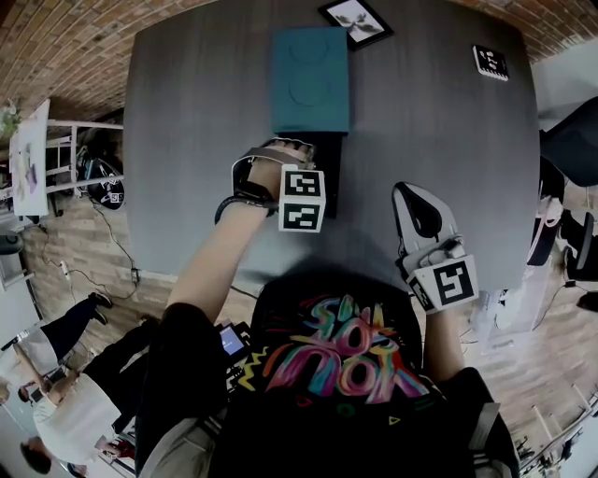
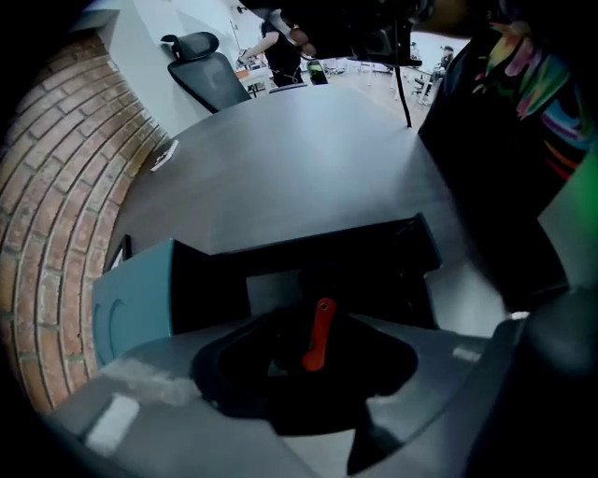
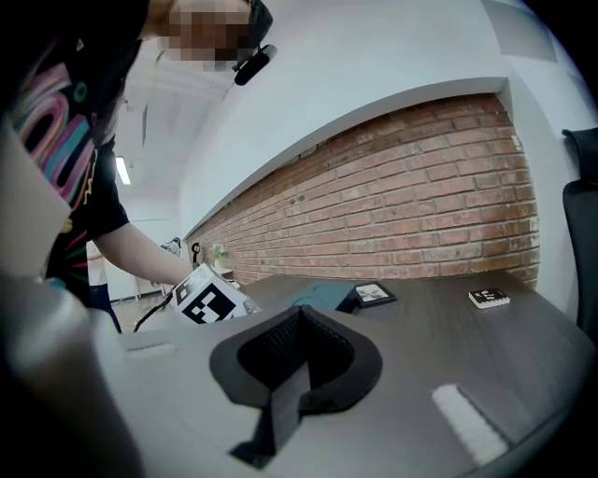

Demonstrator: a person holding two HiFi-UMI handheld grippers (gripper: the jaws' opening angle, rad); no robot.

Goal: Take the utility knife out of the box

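A black open box (image 1: 329,173) lies on the dark table, partly under its teal lid (image 1: 310,79). My left gripper (image 1: 291,147) sits at the box's near left side. In the left gripper view the left gripper (image 2: 313,359) is shut on the utility knife (image 2: 319,334), a dark body with an orange slider standing up between the jaws. Behind it lie the box (image 2: 336,266) and the lid (image 2: 131,303). My right gripper (image 1: 409,192) rests over the table at the near right, apart from the box. There the right gripper (image 3: 297,369) is shut and holds nothing.
A framed picture (image 1: 356,21) lies beyond the lid and a marker tile (image 1: 490,62) at the far right of the table (image 1: 206,112). An office chair (image 2: 207,70) and people stand past the table's far end. A brick wall (image 3: 392,215) runs alongside.
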